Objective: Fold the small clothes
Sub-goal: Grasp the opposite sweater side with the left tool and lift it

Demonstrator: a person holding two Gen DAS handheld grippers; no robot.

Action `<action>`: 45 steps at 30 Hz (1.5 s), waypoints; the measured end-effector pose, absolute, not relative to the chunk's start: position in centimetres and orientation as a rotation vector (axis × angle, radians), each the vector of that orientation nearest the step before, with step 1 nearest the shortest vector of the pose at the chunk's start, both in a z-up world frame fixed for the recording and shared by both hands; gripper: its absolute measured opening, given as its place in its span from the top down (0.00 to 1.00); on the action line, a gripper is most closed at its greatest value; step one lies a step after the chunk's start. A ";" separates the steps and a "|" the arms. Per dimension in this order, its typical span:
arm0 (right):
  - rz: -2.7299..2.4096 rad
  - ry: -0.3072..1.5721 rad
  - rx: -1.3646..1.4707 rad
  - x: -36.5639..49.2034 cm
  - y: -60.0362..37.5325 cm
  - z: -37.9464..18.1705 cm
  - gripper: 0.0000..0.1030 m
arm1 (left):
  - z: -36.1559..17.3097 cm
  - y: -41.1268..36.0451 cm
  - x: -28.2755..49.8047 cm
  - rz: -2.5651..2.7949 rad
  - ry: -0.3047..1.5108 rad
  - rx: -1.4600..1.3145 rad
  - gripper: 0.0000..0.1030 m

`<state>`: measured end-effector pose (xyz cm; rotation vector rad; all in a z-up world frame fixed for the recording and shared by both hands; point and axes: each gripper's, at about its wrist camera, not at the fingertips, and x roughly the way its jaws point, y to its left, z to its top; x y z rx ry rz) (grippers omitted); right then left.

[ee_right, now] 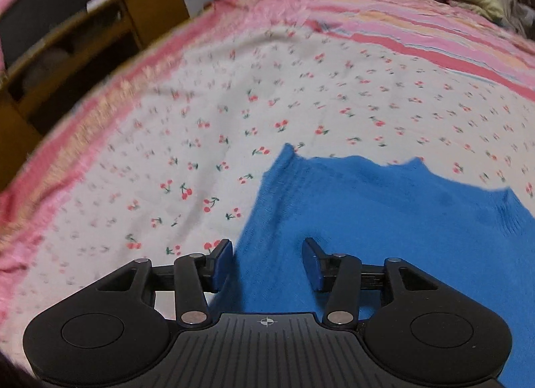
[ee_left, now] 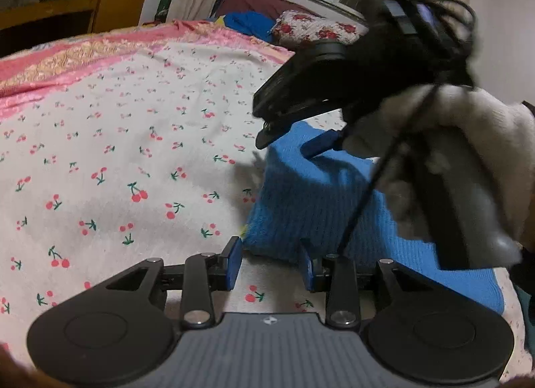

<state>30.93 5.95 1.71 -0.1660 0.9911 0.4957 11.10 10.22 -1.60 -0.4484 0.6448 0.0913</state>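
Note:
A small blue knit garment [ee_left: 307, 207] lies flat on the cherry-print sheet [ee_left: 117, 154]. My left gripper [ee_left: 271, 264] is open, its blue pads at the garment's near left edge. The right gripper [ee_left: 297, 140] also shows in the left wrist view, open and hovering over the garment's far part, held by a hand in a fuzzy sleeve. In the right wrist view the blue garment [ee_right: 384, 220] spreads ahead and to the right on the sheet [ee_right: 234, 103]. My right gripper [ee_right: 265, 262] is open just above the garment's left edge, holding nothing.
The bed has a pink striped blanket [ee_right: 418, 30] beyond the sheet. A wooden shelf unit [ee_left: 67, 3] stands to the left of the bed. Floral pillows [ee_left: 311, 28] and blue cloth [ee_left: 247, 21] lie at the far end under a window.

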 end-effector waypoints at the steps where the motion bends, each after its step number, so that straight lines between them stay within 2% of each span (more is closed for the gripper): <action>1: 0.467 0.981 -0.229 31.0 7.1 1.3 0.54 | -1.7 10.4 11.2 0.093 0.647 -0.456 0.59; 7: 0.400 0.952 -0.361 31.2 8.8 0.2 0.57 | -1.9 10.7 11.3 0.080 0.638 -0.482 0.58; 9: 0.389 0.950 -0.377 31.2 8.6 0.2 0.71 | -2.0 10.5 11.5 0.077 0.632 -0.473 0.57; 12: 0.390 0.970 -0.338 31.8 7.5 0.9 0.87 | -2.2 10.5 11.7 0.065 0.623 -0.479 0.56; 21: 0.451 0.954 -0.096 31.9 2.4 4.0 0.90 | -2.1 9.5 11.9 0.030 0.571 -0.469 0.44; 32: 0.489 0.897 0.129 31.2 -6.1 7.6 0.91 | 0.1 5.9 13.3 -0.009 0.534 -0.442 0.44; 34: 0.488 0.890 0.162 31.1 -7.7 7.9 0.91 | 0.9 4.4 13.8 -0.029 0.528 -0.379 0.53; 36: 0.489 0.884 0.196 30.9 -9.5 8.1 0.91 | 1.7 2.7 14.4 -0.066 0.532 -0.320 0.74; 39: 0.479 0.870 0.235 30.8 -12.4 8.3 0.91 | 2.9 0.6 14.7 -0.152 0.522 -0.290 0.79; 45: 0.445 0.854 0.372 31.0 -19.3 8.1 0.91 | 4.2 -4.4 15.2 -0.288 0.512 -0.212 0.80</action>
